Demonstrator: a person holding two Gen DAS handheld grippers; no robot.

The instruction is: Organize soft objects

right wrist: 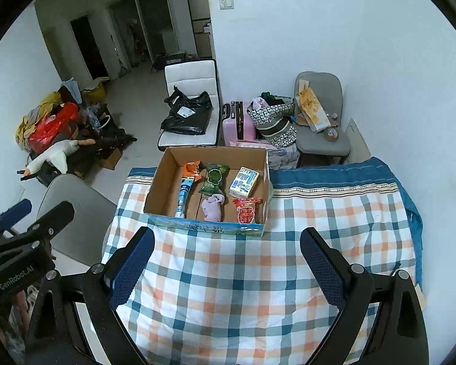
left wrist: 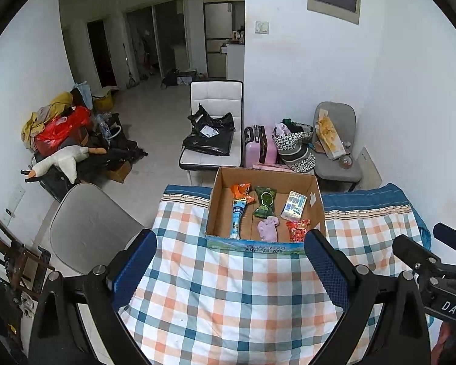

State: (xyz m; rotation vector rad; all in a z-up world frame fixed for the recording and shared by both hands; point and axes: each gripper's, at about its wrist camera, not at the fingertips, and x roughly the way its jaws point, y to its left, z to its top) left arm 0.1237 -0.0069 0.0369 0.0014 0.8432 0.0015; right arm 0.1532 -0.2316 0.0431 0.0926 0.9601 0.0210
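An open cardboard box point(left wrist: 316, 200) point(right wrist: 159, 182) stands on the checked cloth. Inside lie an orange snack bag point(left wrist: 241, 191) point(right wrist: 191, 168), a blue-white tube point(left wrist: 237, 216) point(right wrist: 184, 194), a green packet point(left wrist: 265, 202) point(right wrist: 213, 179), a white-blue tissue pack point(left wrist: 294, 205) point(right wrist: 243, 182), a lilac soft item point(left wrist: 269, 228) point(right wrist: 212, 208) and a red packet point(left wrist: 299, 229) point(right wrist: 247, 210). My left gripper point(left wrist: 229, 255) is open and empty, just before the box's near wall. My right gripper point(right wrist: 228, 252) is open and empty, also before the box.
The checked cloth point(left wrist: 228, 304) point(right wrist: 228, 289) covers the table. A grey chair point(left wrist: 88, 228) point(right wrist: 76, 210) stands at the left, a white chair with a black bag point(left wrist: 211, 133) point(right wrist: 188, 112) beyond the box. A pink suitcase point(left wrist: 260, 146) and a bag pile point(left wrist: 63, 130) are on the floor.
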